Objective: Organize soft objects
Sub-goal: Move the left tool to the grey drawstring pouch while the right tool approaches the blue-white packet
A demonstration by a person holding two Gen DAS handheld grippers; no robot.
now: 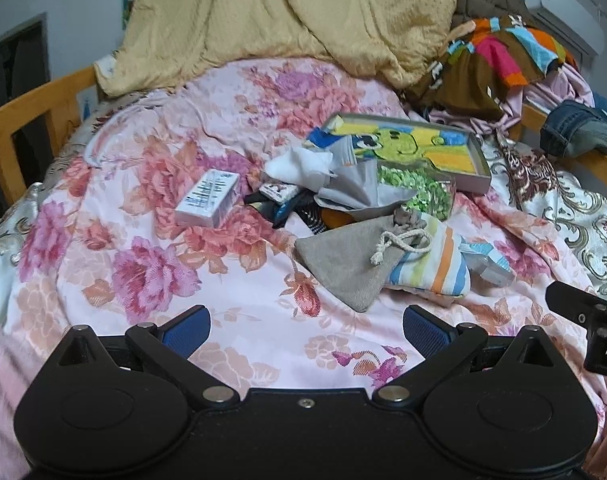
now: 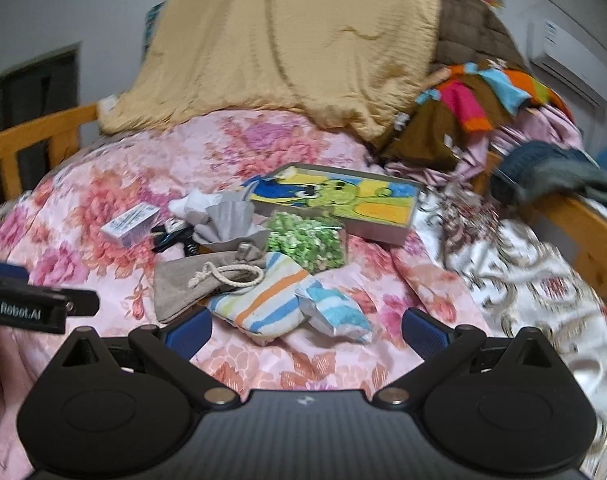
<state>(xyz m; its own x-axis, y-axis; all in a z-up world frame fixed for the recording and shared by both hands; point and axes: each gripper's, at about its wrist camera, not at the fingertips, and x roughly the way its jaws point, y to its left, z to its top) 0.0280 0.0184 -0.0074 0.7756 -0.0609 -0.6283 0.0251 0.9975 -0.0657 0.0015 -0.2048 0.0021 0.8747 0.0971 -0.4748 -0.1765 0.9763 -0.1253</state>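
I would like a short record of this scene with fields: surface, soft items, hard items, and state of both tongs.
surface: pink floral bedspread
soft items: grey linen drawstring pouch overlapping striped pastel cloth bag; crumpled grey cloth
hard items: small white cardboard box; shallow tray with yellow cartoon picture
left tongs: open, empty
right tongs: open, empty
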